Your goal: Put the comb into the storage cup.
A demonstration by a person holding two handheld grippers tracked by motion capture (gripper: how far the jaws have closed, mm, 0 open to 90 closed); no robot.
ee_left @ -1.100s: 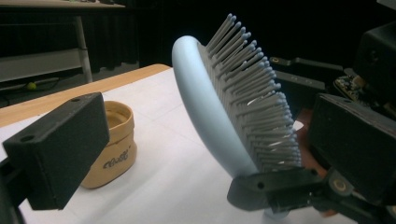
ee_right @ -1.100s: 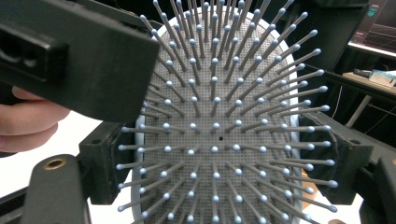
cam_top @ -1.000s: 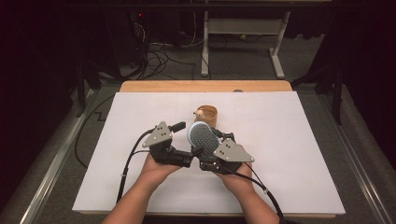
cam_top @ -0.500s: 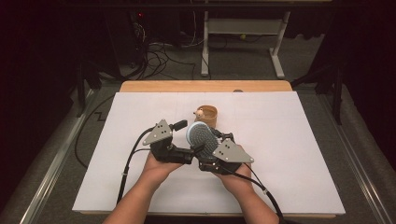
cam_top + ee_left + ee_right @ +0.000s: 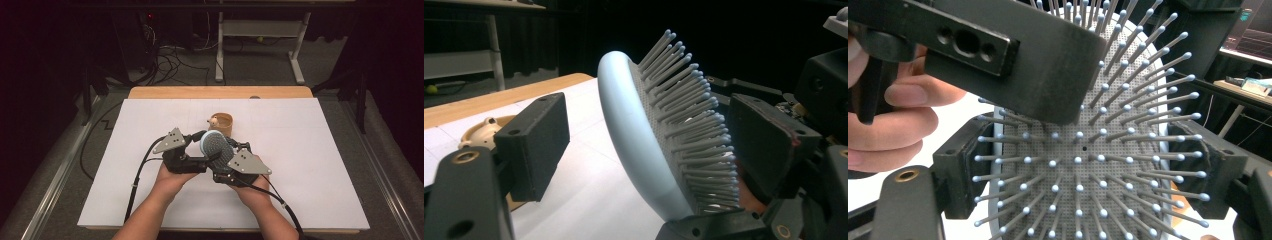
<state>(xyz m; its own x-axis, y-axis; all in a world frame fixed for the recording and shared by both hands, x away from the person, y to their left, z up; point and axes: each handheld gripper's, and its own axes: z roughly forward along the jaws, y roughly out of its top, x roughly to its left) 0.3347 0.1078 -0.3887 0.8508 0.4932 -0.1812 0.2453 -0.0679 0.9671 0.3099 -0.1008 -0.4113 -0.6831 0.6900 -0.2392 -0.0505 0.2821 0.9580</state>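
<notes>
Hairbrush (image 5: 216, 145): 1, between 2 grippers; 1 cup (image 5: 223, 123), possibly wooden.

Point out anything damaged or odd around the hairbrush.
The pad of the left tongs' far jaw looks frayed, reddish along its edge, beside the hairbrush. The right tongs hold the brush upright; the small cup behind looks fine.
</notes>
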